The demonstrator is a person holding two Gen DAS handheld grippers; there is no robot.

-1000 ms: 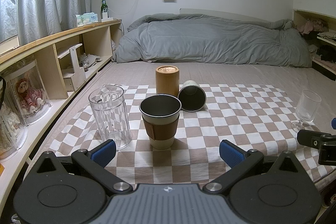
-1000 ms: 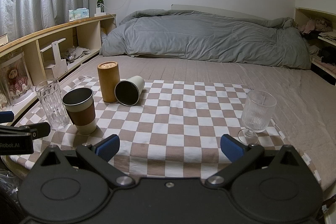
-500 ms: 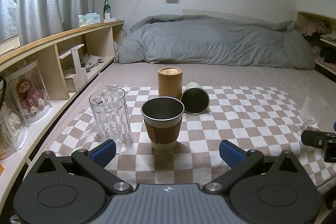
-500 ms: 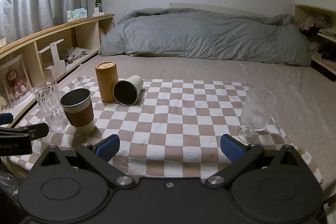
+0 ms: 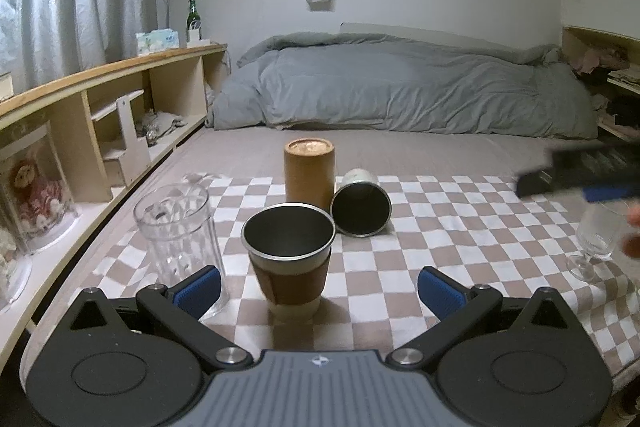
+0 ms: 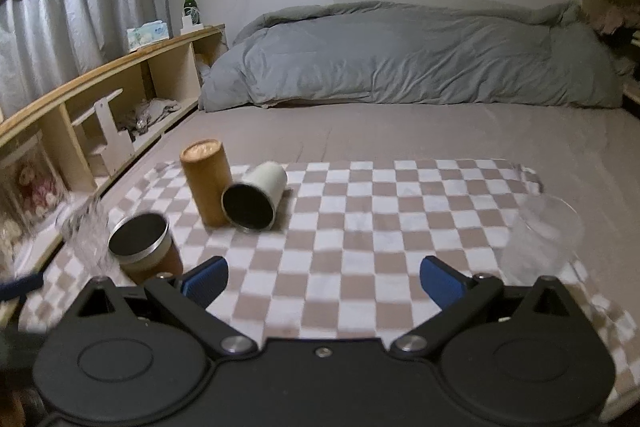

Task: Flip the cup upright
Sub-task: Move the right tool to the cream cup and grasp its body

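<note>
A white cup with a dark inside point(image 5: 361, 207) lies on its side on the checked cloth, mouth towards me, leaning against a brown upright cylinder point(image 5: 309, 171). It also shows in the right wrist view point(image 6: 254, 201). My left gripper point(image 5: 319, 289) is open and empty, low at the cloth's near edge behind a steel cup with a brown sleeve point(image 5: 289, 259). My right gripper point(image 6: 323, 281) is open and empty, raised above the cloth's near edge; it shows blurred at the right of the left wrist view point(image 5: 580, 175).
A clear tumbler point(image 5: 178, 237) stands left of the sleeved cup. A stemmed glass point(image 6: 540, 239) stands at the cloth's right edge. A wooden shelf point(image 5: 100, 115) runs along the left. A grey duvet point(image 5: 400, 87) lies at the far end of the bed.
My right gripper has risen and moved forward and left over the cloth, now blurred with motion. My left gripper has edged a little closer to the sleeved cup.
</note>
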